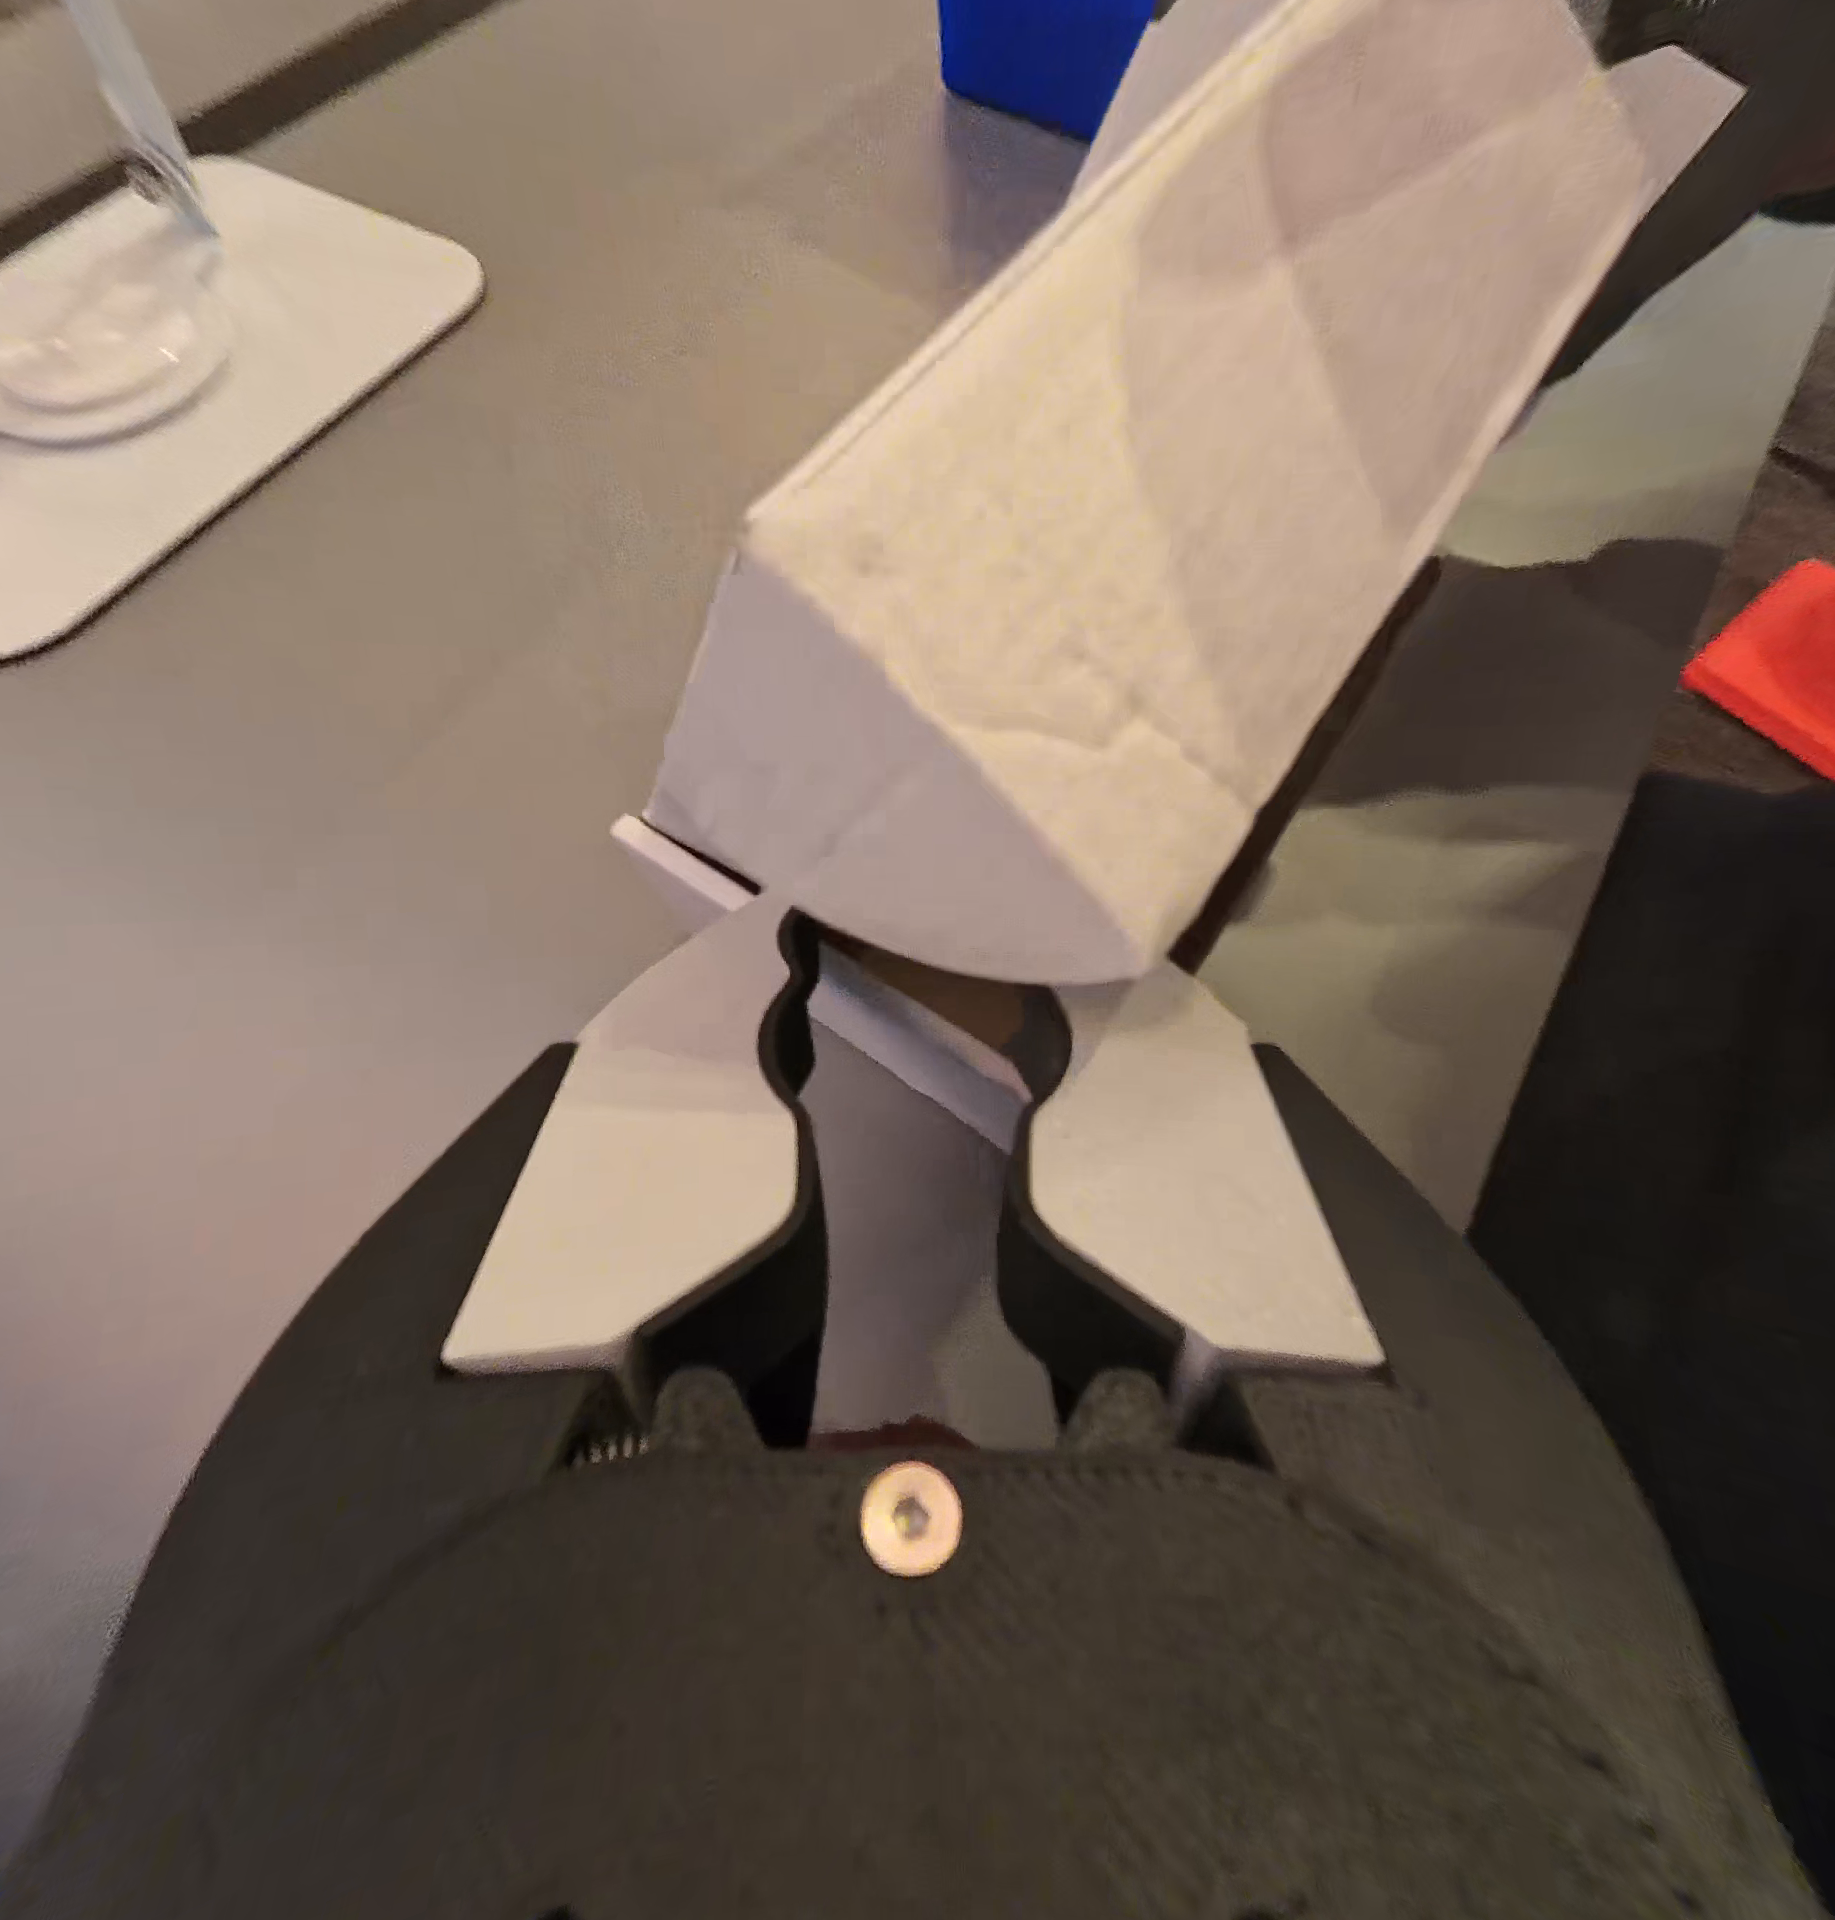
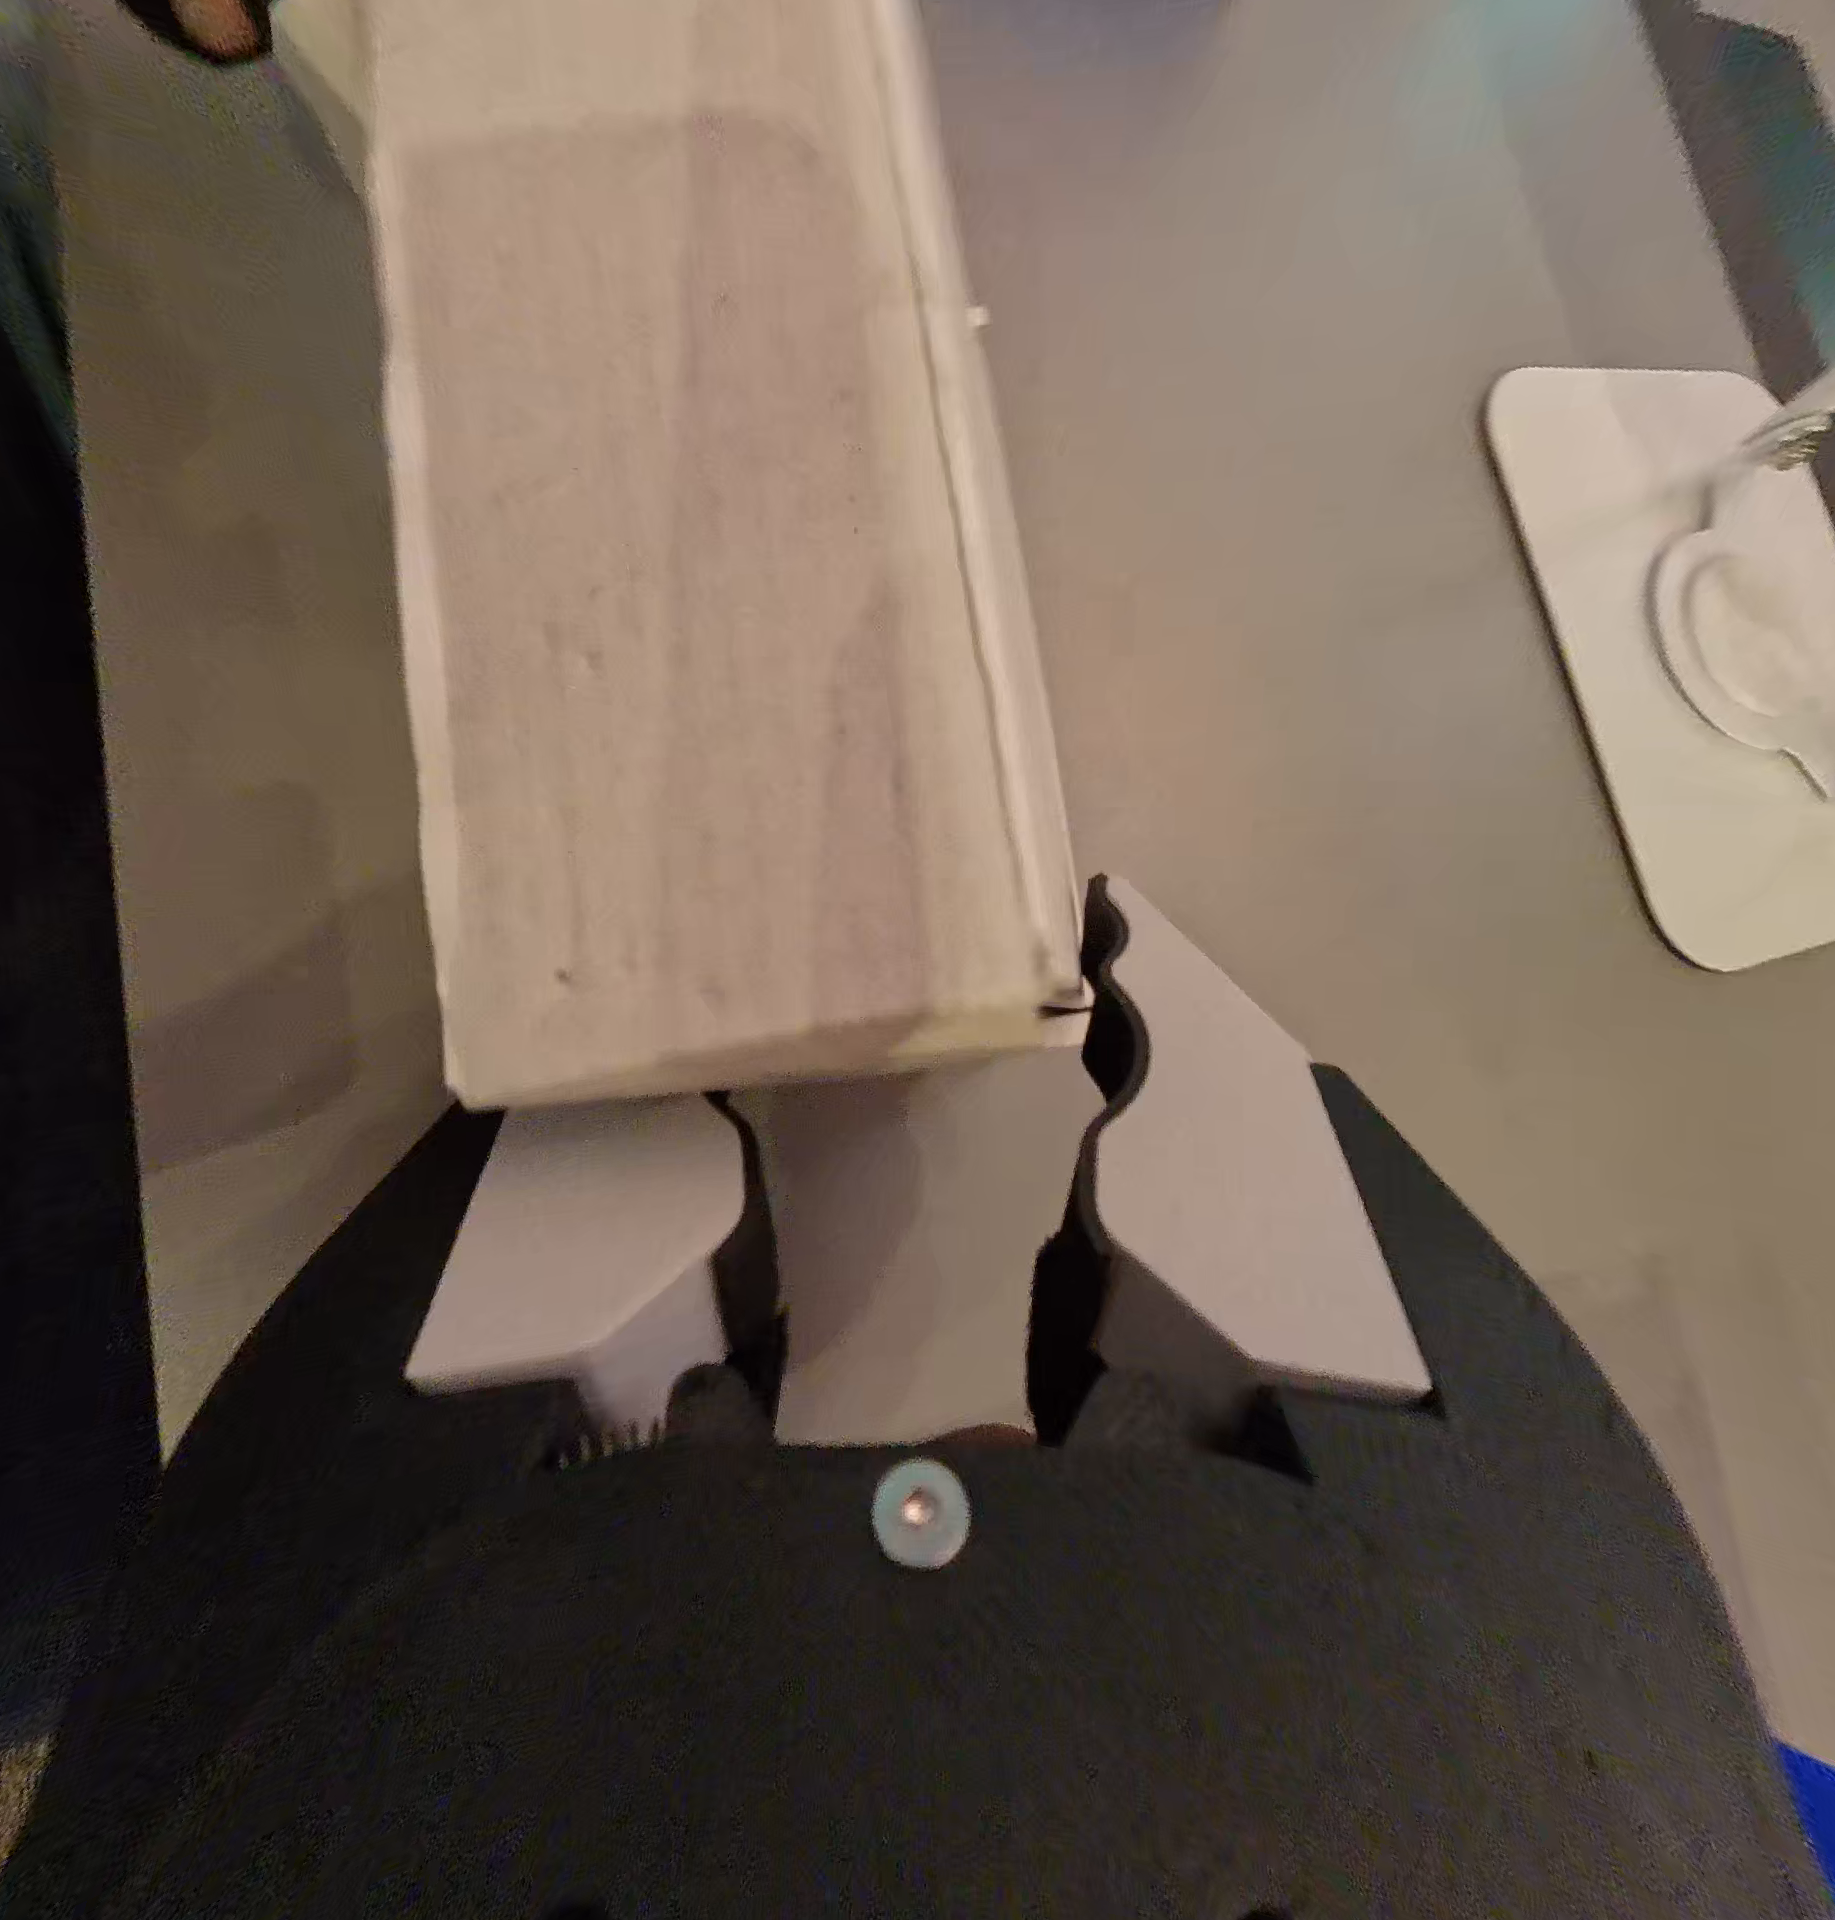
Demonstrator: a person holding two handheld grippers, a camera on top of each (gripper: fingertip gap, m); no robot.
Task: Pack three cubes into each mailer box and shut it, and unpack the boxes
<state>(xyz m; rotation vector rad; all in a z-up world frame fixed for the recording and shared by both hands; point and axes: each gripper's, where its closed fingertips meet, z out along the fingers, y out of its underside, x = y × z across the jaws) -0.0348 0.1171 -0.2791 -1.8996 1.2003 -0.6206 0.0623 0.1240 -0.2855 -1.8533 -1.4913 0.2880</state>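
Observation:
A white mailer box [image 1: 1152,499] is held tilted above the grey table [image 1: 425,831], its lid down. My left gripper [image 1: 934,997] grips its near lower end, and a white flap edge runs across between the jaws. In the right wrist view the same box [image 2: 684,571] stretches away from my right gripper [image 2: 908,1101], which is shut on the box's end wall. One finger is hidden under the box. The other finger [image 2: 1204,1122] lies beside the box's corner. No cubes are visible inside. The right gripper's dark body [image 1: 1723,156] shows at the box's far end.
A white flat stand base with a clear holder [image 1: 165,416] sits on the table to the left, and shows at the right in the right wrist view [image 2: 1702,665]. A blue object [image 1: 1038,52] stands behind the box. A red object [image 1: 1796,675] lies off the table's right edge.

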